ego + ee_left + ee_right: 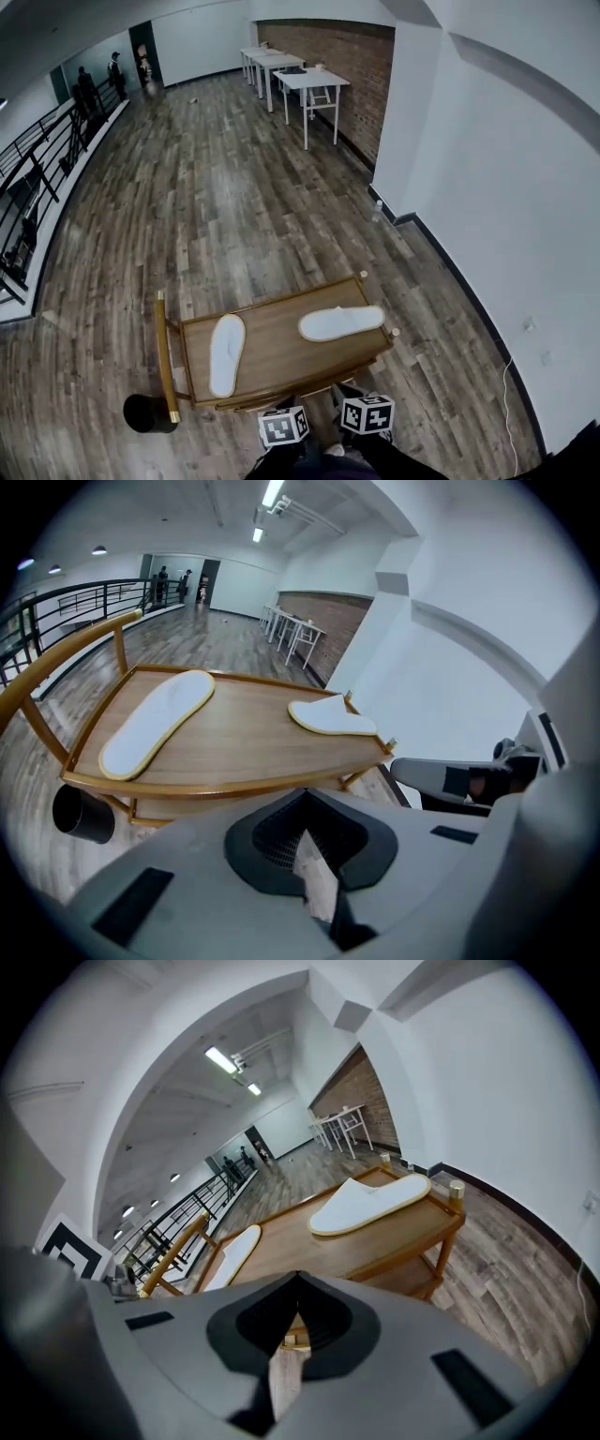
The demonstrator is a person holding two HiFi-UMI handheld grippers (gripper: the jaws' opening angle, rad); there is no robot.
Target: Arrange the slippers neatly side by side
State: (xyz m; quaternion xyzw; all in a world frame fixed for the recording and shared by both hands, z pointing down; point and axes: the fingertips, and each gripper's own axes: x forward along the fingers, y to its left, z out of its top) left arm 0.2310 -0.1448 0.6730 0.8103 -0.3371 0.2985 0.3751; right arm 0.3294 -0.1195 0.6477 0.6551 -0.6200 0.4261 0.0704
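The left gripper (309,841) and right gripper (292,1326) are hovering, jaws closed and empty, so I'm reckoning: open up, grab the crosswise slipper (341,322), swing it parallel beside the lengthwise slipper (226,353).

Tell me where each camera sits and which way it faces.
Head view: on the head, steeply down at the wooden cart; both marker cubes show below.
Left gripper view: on the left claw, facing the cart; its shut jaws show.
Right gripper view: on the right claw, facing the cart; shut jaws show.
Shared: all three show both white slippers.
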